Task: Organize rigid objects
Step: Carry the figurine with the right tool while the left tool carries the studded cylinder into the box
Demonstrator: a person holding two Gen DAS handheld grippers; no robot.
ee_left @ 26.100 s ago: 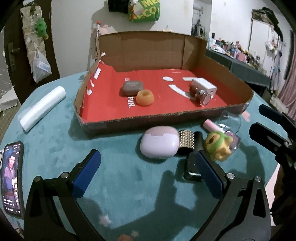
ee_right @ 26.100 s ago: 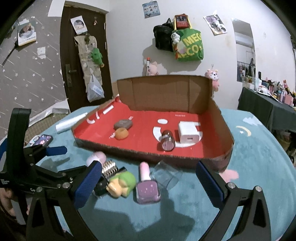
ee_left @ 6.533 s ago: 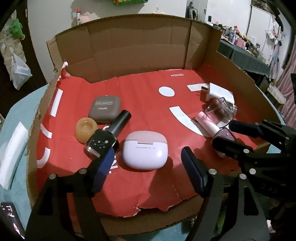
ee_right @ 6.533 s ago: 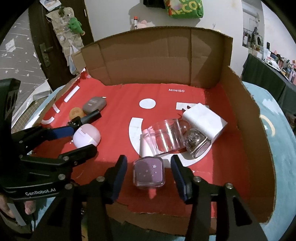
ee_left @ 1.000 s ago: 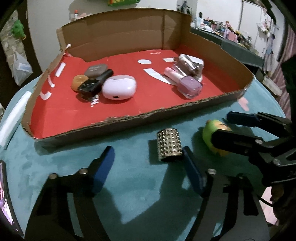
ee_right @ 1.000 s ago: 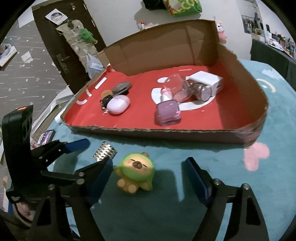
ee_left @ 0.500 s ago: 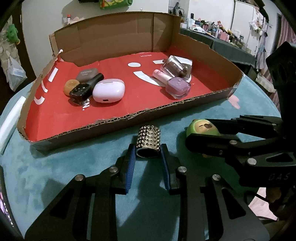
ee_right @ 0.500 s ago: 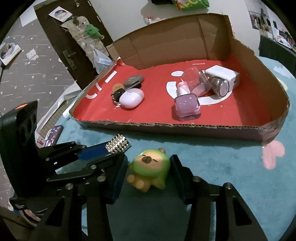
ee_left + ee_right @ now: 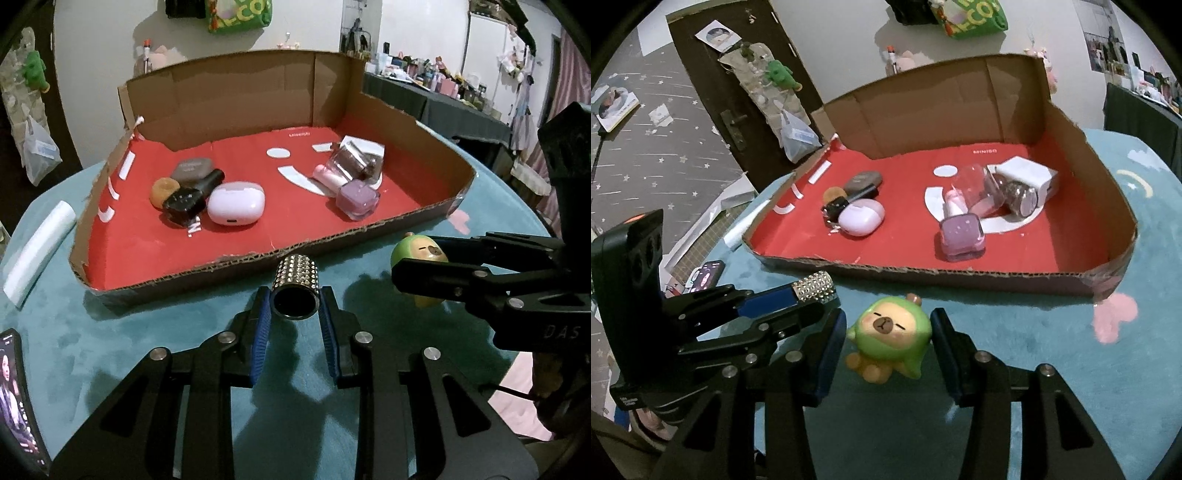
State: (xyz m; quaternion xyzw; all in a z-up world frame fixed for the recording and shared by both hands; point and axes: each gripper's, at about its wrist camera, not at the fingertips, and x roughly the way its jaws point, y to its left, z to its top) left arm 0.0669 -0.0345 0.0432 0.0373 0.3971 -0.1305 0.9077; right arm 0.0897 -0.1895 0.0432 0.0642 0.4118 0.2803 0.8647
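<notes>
The left gripper (image 9: 294, 314) is clamped on a studded tube (image 9: 295, 284), lifted just off the teal table (image 9: 110, 332) in front of the box's low front edge. The right gripper (image 9: 888, 339) has just closed its jaws onto a green bear toy (image 9: 892, 332) on the table, close beside the left. The cardboard box (image 9: 960, 275) holds a lilac case (image 9: 236, 204), black bottle (image 9: 186, 201), purple bottle (image 9: 357, 196) and white block (image 9: 1027, 173); its front middle is bare
</notes>
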